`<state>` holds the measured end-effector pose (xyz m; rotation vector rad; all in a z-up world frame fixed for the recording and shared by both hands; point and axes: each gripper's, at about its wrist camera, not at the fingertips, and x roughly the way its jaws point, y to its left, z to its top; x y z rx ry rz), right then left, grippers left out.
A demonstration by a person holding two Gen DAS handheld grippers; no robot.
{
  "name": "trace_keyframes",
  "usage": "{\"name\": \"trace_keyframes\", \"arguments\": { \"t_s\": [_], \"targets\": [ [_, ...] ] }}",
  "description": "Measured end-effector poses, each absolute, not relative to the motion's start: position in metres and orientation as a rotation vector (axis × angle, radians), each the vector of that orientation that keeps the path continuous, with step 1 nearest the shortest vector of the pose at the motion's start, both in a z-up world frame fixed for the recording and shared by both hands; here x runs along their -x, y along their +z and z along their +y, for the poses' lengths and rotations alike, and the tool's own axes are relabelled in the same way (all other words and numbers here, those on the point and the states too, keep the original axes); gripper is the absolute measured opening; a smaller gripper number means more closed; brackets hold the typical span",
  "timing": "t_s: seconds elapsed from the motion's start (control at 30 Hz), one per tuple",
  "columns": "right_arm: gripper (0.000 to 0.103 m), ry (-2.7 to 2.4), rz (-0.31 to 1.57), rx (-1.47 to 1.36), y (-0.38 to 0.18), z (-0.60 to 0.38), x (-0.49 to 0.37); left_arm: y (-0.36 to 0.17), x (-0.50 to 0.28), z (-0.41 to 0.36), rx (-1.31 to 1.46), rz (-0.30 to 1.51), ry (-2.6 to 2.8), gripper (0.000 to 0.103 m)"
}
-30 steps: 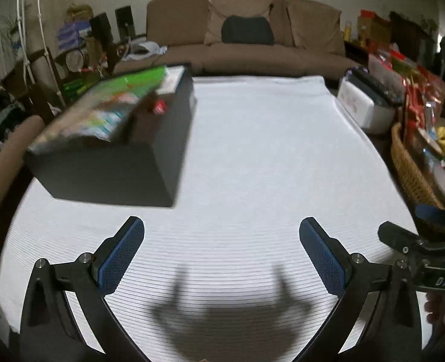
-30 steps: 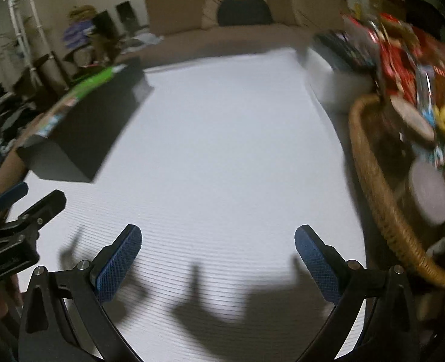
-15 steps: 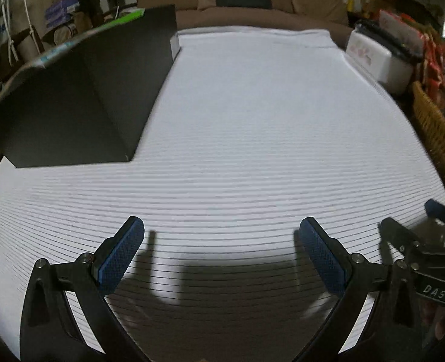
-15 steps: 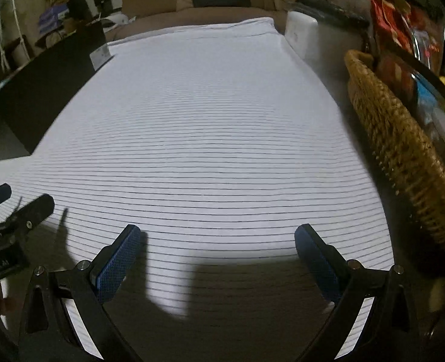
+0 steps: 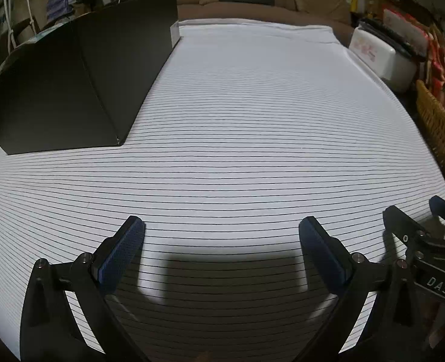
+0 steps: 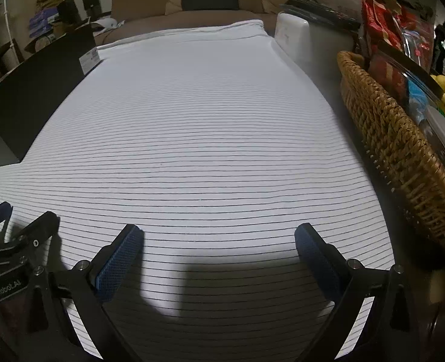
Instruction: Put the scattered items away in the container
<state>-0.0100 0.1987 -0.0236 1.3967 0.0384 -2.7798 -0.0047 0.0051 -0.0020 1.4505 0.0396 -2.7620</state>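
Observation:
A black box (image 5: 71,90) stands on the left of the striped white cloth (image 5: 237,120); only its dark side walls show, its inside is hidden. The same black box (image 6: 26,102) is at the left edge of the right wrist view. My left gripper (image 5: 221,233) hovers low over the near part of the cloth, open, with nothing between its blue pads. My right gripper (image 6: 217,236) is beside it, open and empty too. Each gripper's body shows at the edge of the other's view. No loose items lie on the cloth.
A wicker basket (image 6: 397,150) full of packets and bananas lines the right side. Behind it sits a white appliance (image 6: 298,39). A brown sofa (image 5: 252,3) runs along the far end. Clutter fills the far left (image 5: 62,3).
Both grippers have dropped low toward the near edge of the cloth, so the box's green contents have gone out of sight behind its walls. Both stay open.

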Motion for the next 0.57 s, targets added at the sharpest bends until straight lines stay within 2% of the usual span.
{"name": "trace_keyframes", "arguments": {
  "t_s": [0.57],
  "targets": [
    [0.103, -2.780, 0.039, -1.396, -0.0240, 0.1979, 0.0094, -0.0016, 0.0038, 0.0026, -1.451, 0.040, -2.762, 0.103]
  ]
}}
